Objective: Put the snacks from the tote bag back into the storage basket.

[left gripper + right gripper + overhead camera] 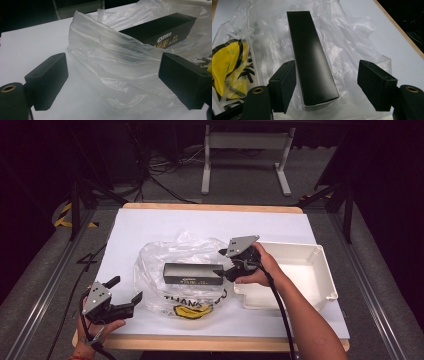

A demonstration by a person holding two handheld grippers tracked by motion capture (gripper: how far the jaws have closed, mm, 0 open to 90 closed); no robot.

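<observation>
Thing in hand: a long black box [194, 273], lying flat on the clear plastic bag [165, 257] in the middle of the worktop [150, 222]; printed lettering runs along its near side.
Box handling: looks like light, stiff card with smooth faces, likely slippery under hard pads; squeezing across the narrow width near one end seems the safest hold.
Bag handling: thin, limp, crinkled film that will slide and bunch up; best pinched at a loose edge, not pushed.
Right gripper [223, 262]: at the box's right end, its fingers [283, 85] partly open and apart from the box; one finger sits just beside the box's side, the other stands well clear, nothing gripped.
Left gripper [126, 291]: near the front left of the worktop, fingers [48, 80] wide open and empty, pointing at the bag's left edge.
Bag contents: whether the box lies inside or on top of it I cannot tell.
White tray [320, 270]: right of the bag, looks empty.
</observation>
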